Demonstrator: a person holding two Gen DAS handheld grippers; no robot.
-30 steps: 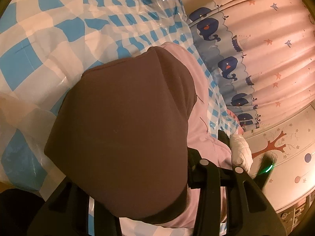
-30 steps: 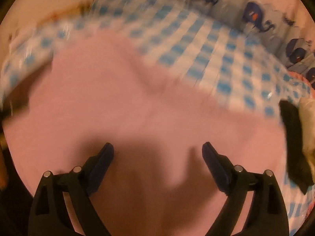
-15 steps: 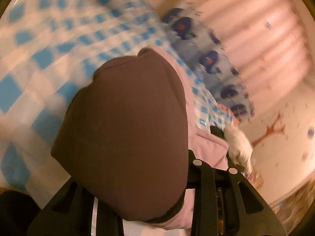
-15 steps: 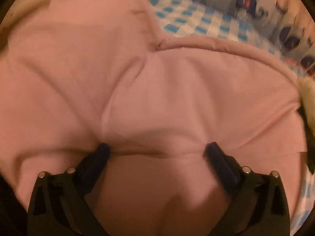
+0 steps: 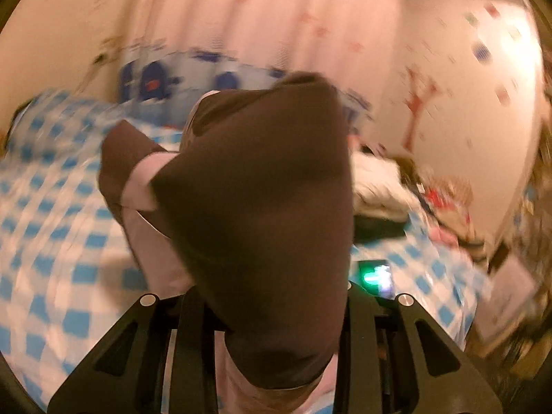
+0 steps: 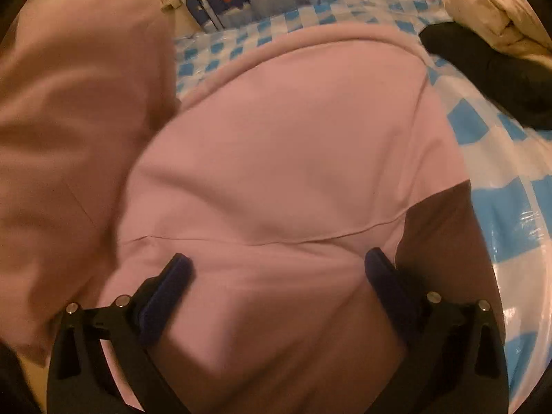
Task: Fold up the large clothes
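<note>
Left wrist view: my left gripper (image 5: 276,314) is clamped on a fold of the pink and brown garment (image 5: 262,207), whose brown panel rises in front of the lens and hides both fingertips and most of the middle of the frame. Pink fabric shows under the brown at the left edge and at the bottom. Motion blur smears the blue-checked cover (image 5: 58,227), the whale-print curtain (image 5: 220,79) and the wall behind. A pale bundle (image 5: 376,186) at the right is half cut off by the garment; beside it a small green light (image 5: 376,272) glows on a dark device I cannot identify.

Right wrist view: my right gripper (image 6: 279,269) stands spread wide, holding nothing, its blue pads (image 6: 169,289) set over the pink body of the garment (image 6: 293,158) lying on the checked cover (image 6: 496,179). Whether the pads touch the cloth is unclear. A blurred pink fold fills the left third and hides what lies beyond. A brown patch shows at the garment's right edge. A black item (image 6: 490,69) and a cream bundle (image 6: 496,10) are cropped at the upper right.
</note>
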